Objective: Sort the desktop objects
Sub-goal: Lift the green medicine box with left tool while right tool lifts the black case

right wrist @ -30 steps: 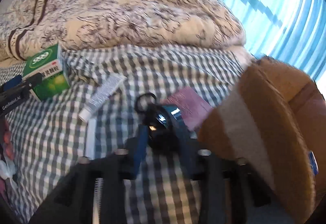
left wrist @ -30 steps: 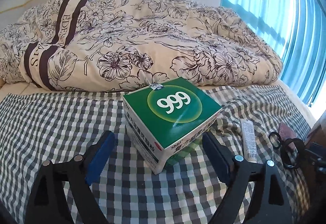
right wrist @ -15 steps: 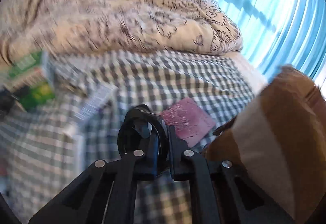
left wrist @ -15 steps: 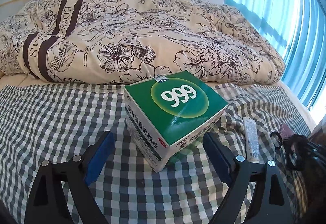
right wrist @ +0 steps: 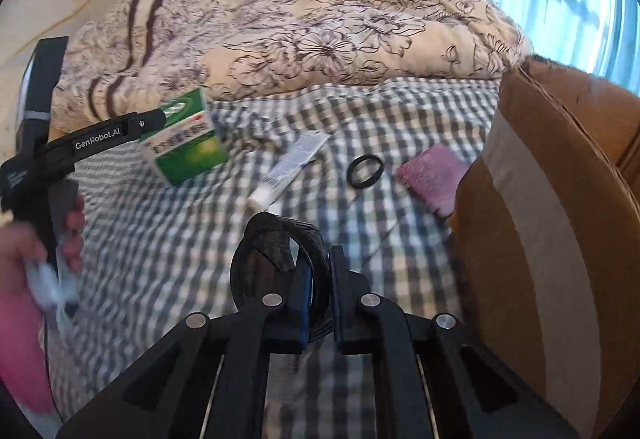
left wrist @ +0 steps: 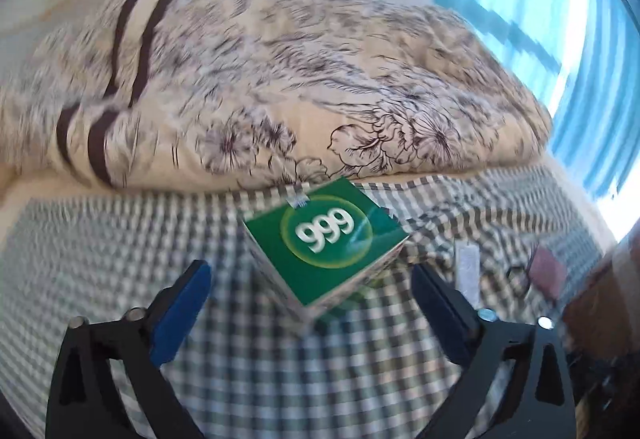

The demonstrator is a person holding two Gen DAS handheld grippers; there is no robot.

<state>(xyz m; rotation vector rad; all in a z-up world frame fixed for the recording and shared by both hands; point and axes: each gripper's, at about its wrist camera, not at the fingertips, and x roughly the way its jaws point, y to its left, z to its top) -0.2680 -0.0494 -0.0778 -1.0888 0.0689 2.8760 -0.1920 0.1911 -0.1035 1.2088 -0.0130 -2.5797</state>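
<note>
While the right tool (right wrist: 320, 279) is clamped on a black strap-like object (right wrist: 276, 239), possibly a watch or folded band whose exact kind cannot be told, the piece hangs clear of the checked bedsheet (right wrist: 160, 239) just beside the open cardboard box (right wrist: 560, 239) at the right. On the sheet beyond it lie a white tube (right wrist: 292, 167), a black hair tie (right wrist: 365, 171) and a small purple booklet (right wrist: 434, 177), the booklet nearest the box and seemingly touching its flap. Farther left, the green "999" medicine box (left wrist: 326, 249) sits tilted at the foot of the rumpled floral duvet (left wrist: 280, 87), ahead of the left tool (left wrist: 310, 287), whose blue-padded fingers (left wrist: 182, 303) stand wide apart and grip nothing; in the right-wrist view one of its arms crosses in front of the carton. A person's hand (right wrist: 24, 251) holds that tool's handle at the frame's edge. The step in hand appears to be carrying the black object toward the cardboard box for sorting. The next move likely calls for swinging the right tool over the box's opening and parting its fingers there, while the left tool needs to advance, straddle the medicine box across a width its spread can span, and close.
</note>
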